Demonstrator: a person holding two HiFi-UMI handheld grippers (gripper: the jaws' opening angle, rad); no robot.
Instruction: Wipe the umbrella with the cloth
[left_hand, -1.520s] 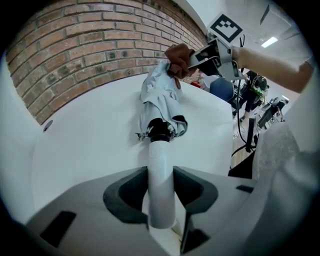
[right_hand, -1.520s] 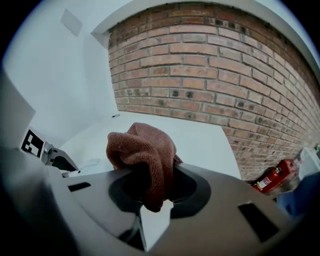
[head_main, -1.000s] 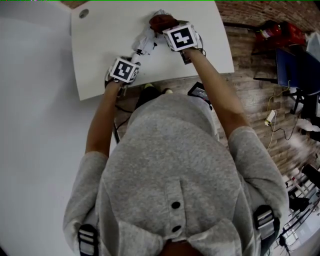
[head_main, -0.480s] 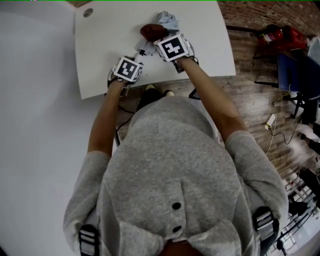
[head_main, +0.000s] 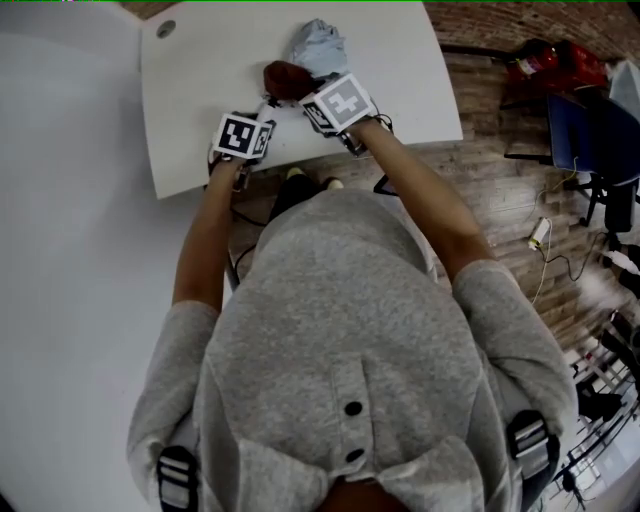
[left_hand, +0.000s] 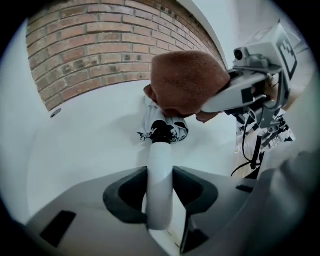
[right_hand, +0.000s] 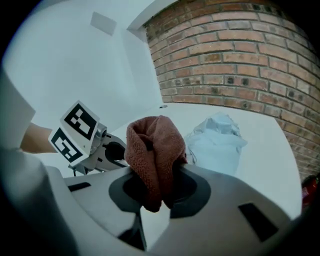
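A folded pale-grey umbrella (head_main: 320, 45) lies on the white table (head_main: 200, 90). Its white handle (left_hand: 160, 175) runs back between the jaws of my left gripper (left_hand: 160, 195), which is shut on it near the table's front edge (head_main: 258, 112). My right gripper (right_hand: 155, 192) is shut on a bunched red-brown cloth (right_hand: 152, 150). The cloth (head_main: 287, 78) rests over the umbrella's black collar end (left_hand: 164, 131), just above the handle. In the left gripper view the cloth (left_hand: 187, 82) hides most of the canopy. The canopy (right_hand: 215, 142) lies just beyond the cloth, to its right.
A small round hole (head_main: 166, 28) sits at the table's far left corner. A brick wall (right_hand: 235, 60) stands behind the table. To the right is wooden floor with cables and a red object (head_main: 550, 65).
My right gripper has slid the cloth leftwards along the umbrella, off the canopy towards the handle end. The left gripper has kept its hold in place.
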